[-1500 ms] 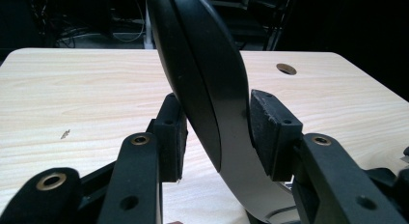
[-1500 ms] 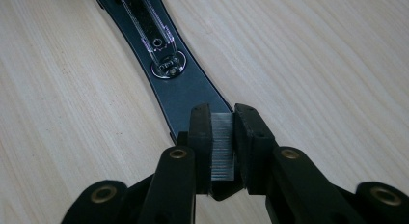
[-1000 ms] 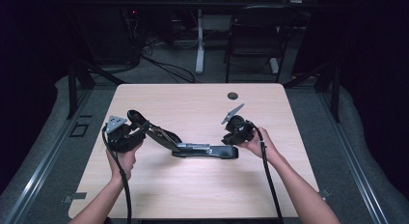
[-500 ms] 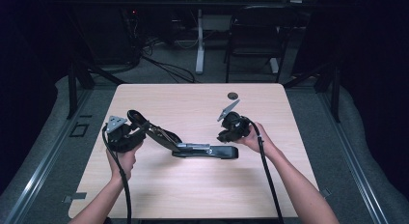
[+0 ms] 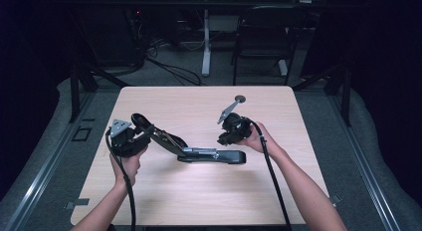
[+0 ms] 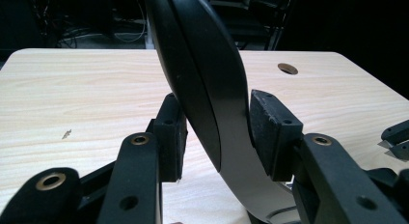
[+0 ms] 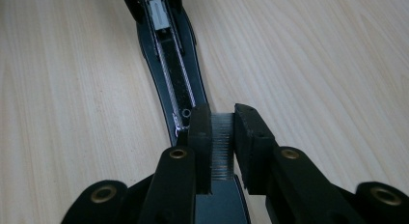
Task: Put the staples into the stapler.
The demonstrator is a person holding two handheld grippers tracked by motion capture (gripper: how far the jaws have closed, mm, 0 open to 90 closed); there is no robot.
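Nearest, the front strip of the table [image 5: 199, 201] lies bare between the two forearms, with open wood to the near edge.

Item 1: left tongs [image 6: 217, 132], at the table's left, clamped narrow on the raised black top arm of the stapler [image 5: 164, 139]; both pads press the arm's sides in the left gripper view.

Item 2: stapler, opened out, its base [image 5: 219, 155] flat on the table near the middle, top arm tilted up to the left, the magazine channel exposed along the base.

Item 3: right tongs [image 7: 223, 137], just right of the base and above its end, closed narrow on a strip of staples [image 7: 222, 142] held over the open channel.

Room: wide bare wood behind the stapler to the far edge; clear margin to the right edge beside the right hand [image 5: 256, 139].

Item 4: round cable hole [image 5: 240, 98], near the far edge, well apart from the stapler.

No legible writing or brand marks on any item.
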